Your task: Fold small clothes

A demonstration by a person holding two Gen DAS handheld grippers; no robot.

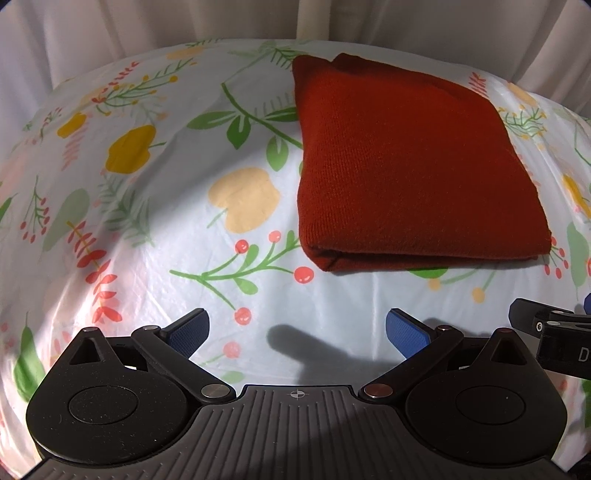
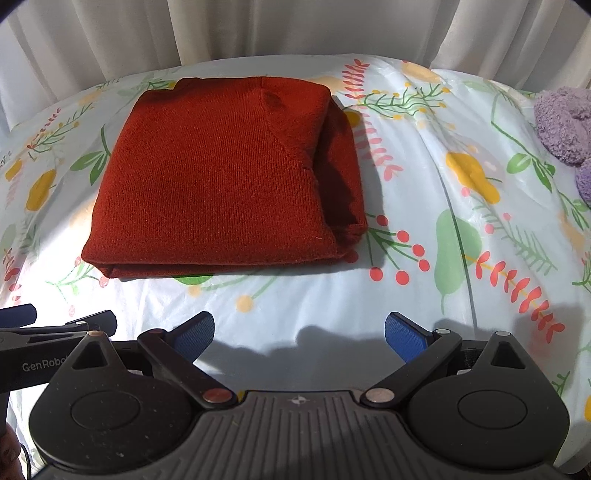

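The left gripper [image 1: 297,330] has its jaws spread wide with nothing between them; only the flowered tablecloth [image 1: 147,229] and the tool's own shadow lie in the gap. The right gripper [image 2: 299,332] is the same: jaws wide apart, empty, over bare cloth. Each tool shows at the edge of the other's view, so the two hang close side by side.

Ahead of both pairs of jaws, apart from them, lies the red knit garment [image 2: 221,177]. It sits ahead and to the right of the left jaws, and ahead and slightly left of the right jaws. It is already folded into a thick, roughly square bundle, its doubled edge facing the grippers. On the side nearer the right jaws a lower layer [image 2: 341,177] sticks out from under the top one, so the stack is not quite even there. Far to the right of the right jaws, a fluffy purple item [image 2: 563,125] rests near the cloth's edge. A pale curtain [image 2: 295,29] hangs behind.

The red piece looks finished. The risk, as I judge it, is that a pinch on only the top layer lifts it alone and opens the bundle. The slick tablecloth could also bunch up into the jaws.

The left tool's arm reads "GenRobo", cut off; the right tool's body shows a lone "D".
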